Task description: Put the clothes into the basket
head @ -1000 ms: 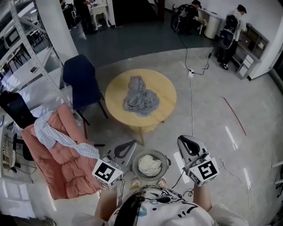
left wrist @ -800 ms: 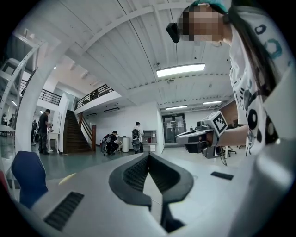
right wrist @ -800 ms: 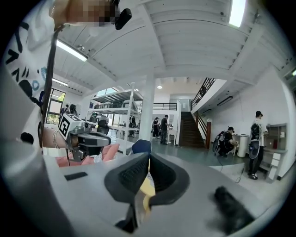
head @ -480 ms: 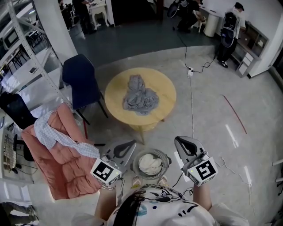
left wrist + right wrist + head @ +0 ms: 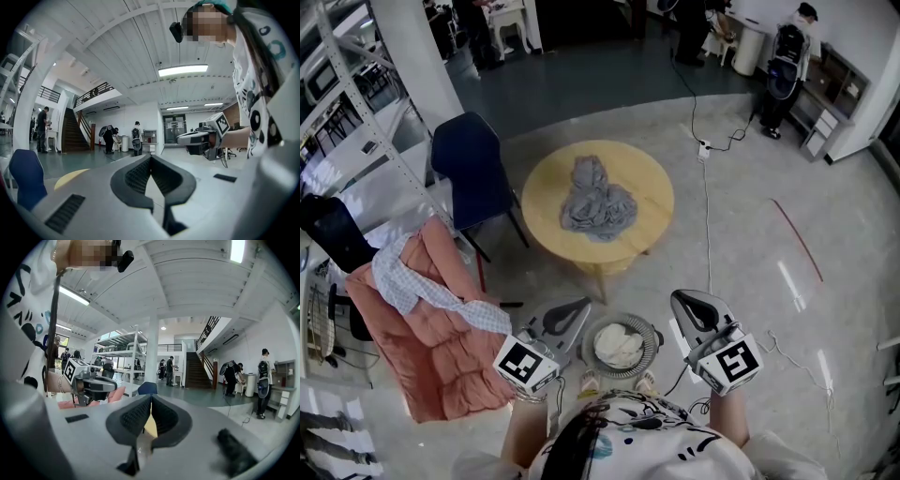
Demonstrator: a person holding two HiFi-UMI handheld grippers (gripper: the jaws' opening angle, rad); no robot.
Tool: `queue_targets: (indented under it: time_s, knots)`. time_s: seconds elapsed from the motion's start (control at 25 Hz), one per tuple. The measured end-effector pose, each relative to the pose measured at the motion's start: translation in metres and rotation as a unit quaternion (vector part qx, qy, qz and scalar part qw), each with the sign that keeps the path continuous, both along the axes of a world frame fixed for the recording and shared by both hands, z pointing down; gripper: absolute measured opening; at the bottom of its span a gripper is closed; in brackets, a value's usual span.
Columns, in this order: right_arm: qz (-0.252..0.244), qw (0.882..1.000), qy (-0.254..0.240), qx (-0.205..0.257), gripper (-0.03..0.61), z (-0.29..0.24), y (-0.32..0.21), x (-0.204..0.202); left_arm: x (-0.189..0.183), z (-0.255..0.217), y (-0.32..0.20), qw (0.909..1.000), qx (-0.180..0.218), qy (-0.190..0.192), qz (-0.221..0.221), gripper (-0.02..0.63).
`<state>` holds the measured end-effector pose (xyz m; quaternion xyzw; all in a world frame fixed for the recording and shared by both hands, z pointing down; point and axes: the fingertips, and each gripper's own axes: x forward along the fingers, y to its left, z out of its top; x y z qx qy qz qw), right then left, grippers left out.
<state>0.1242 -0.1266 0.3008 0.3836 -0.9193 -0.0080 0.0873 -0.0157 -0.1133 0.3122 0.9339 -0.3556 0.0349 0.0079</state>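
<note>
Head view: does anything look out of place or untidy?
The grey clothes lie in a crumpled heap on the round table, not in the basket, which holds only a white cloth. A checked cloth hangs loosely over the pink cushion.

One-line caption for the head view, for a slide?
Left claw and right claw, shut and empty, flank a basket holding white cloth; grey clothes lie on the round table.

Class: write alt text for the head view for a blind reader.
A person holds the left gripper and right gripper, both shut and empty, flanking a basket holding pale cloth; grey clothes lie on the round table.
</note>
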Motion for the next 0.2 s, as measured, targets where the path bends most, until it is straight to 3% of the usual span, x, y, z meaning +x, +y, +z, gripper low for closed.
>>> queue_targets:
  time_s: [0.2]
  knots:
    - [-0.004,1.000,-0.016,0.010,0.031,-0.0093,0.0004,-0.0072,-0.0012,0.0021,0.0005,1.0000,-0.003,-0.001,-0.002,0.014]
